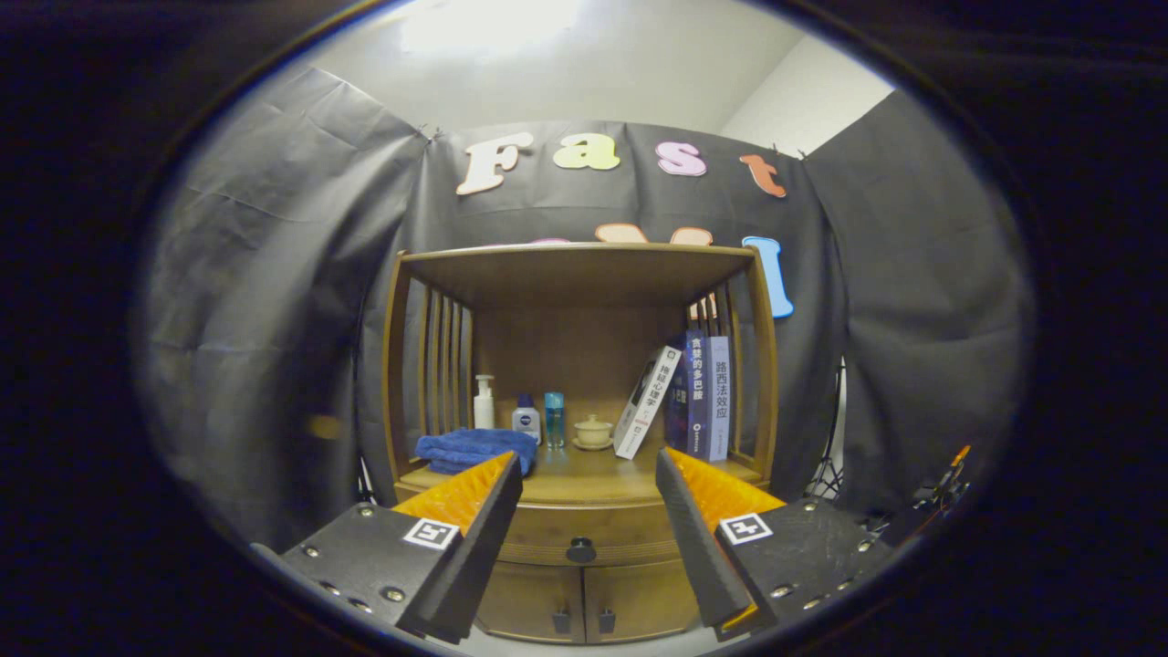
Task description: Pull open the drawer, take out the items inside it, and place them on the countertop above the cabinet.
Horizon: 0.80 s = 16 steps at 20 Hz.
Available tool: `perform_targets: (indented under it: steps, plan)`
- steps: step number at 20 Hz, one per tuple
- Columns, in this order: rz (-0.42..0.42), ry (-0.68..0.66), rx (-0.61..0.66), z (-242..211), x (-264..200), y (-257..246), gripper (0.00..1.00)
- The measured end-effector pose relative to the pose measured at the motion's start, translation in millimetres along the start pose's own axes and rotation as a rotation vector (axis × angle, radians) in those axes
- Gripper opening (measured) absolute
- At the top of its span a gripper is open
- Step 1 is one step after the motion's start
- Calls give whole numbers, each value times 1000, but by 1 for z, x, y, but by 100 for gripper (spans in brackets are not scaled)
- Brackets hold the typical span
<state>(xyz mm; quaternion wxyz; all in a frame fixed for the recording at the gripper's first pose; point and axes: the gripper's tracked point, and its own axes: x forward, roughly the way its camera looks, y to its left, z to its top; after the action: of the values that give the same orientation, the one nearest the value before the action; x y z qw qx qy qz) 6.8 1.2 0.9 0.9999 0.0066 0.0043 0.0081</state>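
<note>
A wooden cabinet (584, 365) stands ahead against the booth wall. Its drawer (584, 529) is closed, with a dark round knob (581, 549) at its middle. The knob sits between my fingers and some way beyond them. The countertop (584, 479) runs just above the drawer. My gripper (589, 465) is open, with nothing between its fingers. The inside of the drawer is hidden.
On the countertop lie a folded blue towel (474, 449) at the left, a white pump bottle (484, 402), two small bottles (538, 420), a lidded cup (593, 431) and several leaning books (684, 397) at the right. Two small doors (584, 607) sit under the drawer.
</note>
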Motion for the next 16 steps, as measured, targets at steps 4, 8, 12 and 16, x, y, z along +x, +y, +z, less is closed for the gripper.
perform_targets:
  steps: [4,8,12,16]
  plan:
    - [6,9,5,-5,2,2,89]
    - [17,19,14,-11,5,6,89]
    - [31,34,19,-24,11,11,89]
    - [43,75,27,-50,21,18,89]
